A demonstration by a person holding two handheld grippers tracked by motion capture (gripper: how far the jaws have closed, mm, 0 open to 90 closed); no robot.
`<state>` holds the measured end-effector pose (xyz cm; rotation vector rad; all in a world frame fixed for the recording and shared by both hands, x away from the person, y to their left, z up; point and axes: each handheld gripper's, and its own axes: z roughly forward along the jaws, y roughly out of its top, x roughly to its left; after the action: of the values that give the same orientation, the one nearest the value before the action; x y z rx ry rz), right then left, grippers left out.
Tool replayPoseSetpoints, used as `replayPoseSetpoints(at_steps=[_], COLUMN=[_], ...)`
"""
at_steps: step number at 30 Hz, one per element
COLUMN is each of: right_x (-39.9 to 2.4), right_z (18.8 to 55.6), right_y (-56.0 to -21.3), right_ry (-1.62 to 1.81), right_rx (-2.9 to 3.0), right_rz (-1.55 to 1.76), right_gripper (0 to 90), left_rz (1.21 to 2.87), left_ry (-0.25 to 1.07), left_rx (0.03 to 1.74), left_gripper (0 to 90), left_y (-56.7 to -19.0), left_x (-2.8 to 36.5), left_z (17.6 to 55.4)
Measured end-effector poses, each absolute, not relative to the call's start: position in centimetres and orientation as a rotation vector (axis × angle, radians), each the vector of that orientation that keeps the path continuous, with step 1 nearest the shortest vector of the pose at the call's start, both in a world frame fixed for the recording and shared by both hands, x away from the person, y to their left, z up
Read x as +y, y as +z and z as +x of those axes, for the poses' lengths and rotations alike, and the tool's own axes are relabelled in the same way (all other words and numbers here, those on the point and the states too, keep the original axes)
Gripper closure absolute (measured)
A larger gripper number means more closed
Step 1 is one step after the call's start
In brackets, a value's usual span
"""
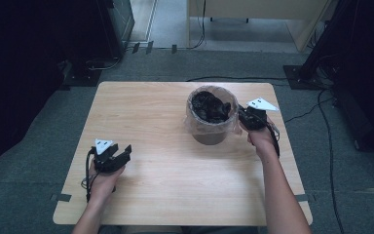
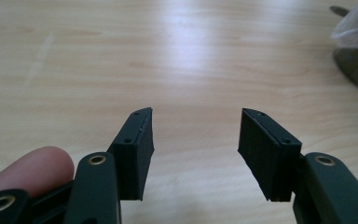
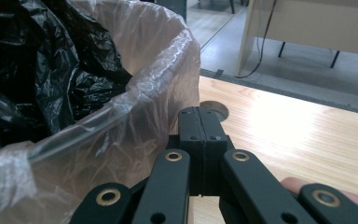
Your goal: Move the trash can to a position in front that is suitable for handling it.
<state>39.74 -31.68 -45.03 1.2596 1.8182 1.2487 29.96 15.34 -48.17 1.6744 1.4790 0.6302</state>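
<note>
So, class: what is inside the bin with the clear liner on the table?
Crumpled black plastic bags fill the bin up to the rim of the clear liner. Whatever lies beneath them is covered.

1. Wooden table (image 1: 175, 195), light grain, rounded corners, sat on a grey carpeted floor (image 1: 24, 204).
2. Round cable hole (image 3: 213, 108) was cut in the tabletop near its far right part.
3. Black cables (image 1: 321, 112) ran across the floor right of the table; another cable (image 1: 233, 78) lay just beyond its far edge.
4. Dark equipment rack (image 1: 107, 24) stood at far left, dark stand base (image 1: 299, 75) at far right.
5. Pale wooden desk (image 1: 258, 9) stood further back, with thin dark legs (image 3: 333, 58) under it.
6. Tape strips (image 1: 61, 197) stuck on the floor at the table's near corners.
</note>
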Motion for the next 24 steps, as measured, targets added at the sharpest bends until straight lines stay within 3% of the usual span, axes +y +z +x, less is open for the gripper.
replayPoseSetpoints(at_steps=[12,24], right_x=[-30.2,-28.4], right_z=[39.4,39.0], right_y=[-44.9,-44.9], right_ry=[1.297,1.35], right_rx=[1.833,1.818], right_rz=[1.238,1.234], right_gripper=[90.0,90.0], left_rz=[1.661,1.646], left_ry=[0.656,0.631], left_rx=[1.381,1.358], left_gripper=[55.1,63.4], left_y=[-46.2,-45.9], left_x=[9.5,6.1], left_z=[33.4,36.7])
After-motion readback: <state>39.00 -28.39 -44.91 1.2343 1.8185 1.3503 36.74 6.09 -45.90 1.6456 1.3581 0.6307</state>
